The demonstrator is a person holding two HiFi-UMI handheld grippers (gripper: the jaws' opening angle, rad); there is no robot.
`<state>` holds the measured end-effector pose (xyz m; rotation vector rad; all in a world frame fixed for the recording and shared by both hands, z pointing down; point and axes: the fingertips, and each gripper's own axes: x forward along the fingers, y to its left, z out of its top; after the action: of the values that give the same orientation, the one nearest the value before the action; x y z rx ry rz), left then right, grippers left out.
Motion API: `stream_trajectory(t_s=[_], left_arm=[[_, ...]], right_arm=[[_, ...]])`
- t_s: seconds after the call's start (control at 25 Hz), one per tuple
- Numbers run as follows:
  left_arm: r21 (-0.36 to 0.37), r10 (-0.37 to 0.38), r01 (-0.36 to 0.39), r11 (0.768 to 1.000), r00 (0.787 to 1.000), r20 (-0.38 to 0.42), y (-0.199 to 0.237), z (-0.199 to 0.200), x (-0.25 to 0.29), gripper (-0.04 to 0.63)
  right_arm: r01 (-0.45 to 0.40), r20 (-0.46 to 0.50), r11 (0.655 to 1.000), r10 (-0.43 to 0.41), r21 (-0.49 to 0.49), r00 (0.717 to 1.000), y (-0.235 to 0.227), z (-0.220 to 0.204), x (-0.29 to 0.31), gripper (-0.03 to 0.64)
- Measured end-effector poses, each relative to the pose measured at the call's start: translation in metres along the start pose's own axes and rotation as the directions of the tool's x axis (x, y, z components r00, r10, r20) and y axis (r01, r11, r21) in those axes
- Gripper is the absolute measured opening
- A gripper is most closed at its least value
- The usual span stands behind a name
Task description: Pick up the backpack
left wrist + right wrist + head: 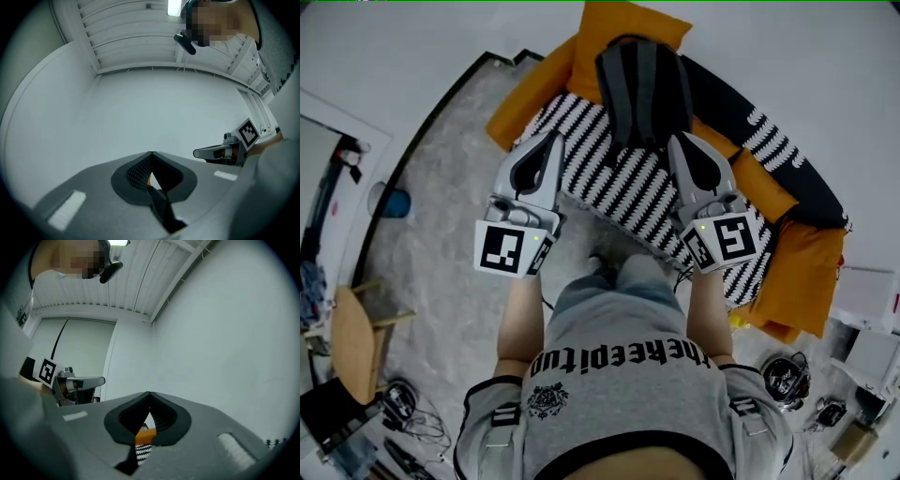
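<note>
Backpack (643, 89) lies at the upper centre of the frame, on the striped blanket (609, 183). Just below it are the left gripper (553, 139) and the right gripper (679, 141), each with jaws pressed together and holding nothing.

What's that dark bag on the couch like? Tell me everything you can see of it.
The backpack is dark grey to black, seemingly soft fabric, with two paler grey bands down its facing side, probably straps. It stands upright on a black-and-white striped blanket, top leaning on an orange cushion. Nothing holds it: the left tool and right tool hang short of it, both shut.
</note>
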<state>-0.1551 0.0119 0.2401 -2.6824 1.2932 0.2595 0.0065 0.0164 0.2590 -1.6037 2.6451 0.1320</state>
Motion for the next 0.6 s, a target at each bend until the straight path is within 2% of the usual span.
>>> stream_trajectory(t_s=[0.28,0.6], left_arm=[[-0.016,-0.046,0.046,0.999,0.999,0.009,0.007,-0.002,0.009,0.017],[-0.028,-0.003,0.003,1.0,1.0,0.021,0.03,-0.009,0.01,0.015]], right_arm=[[0.055,-0.037,0.998,-0.056,-0.016,0.998,-0.007,-0.004,0.003,0.002],[0.04,-0.045,0.998,-0.042,-0.043,0.998,-0.019,-0.001,0.027,0.002]])
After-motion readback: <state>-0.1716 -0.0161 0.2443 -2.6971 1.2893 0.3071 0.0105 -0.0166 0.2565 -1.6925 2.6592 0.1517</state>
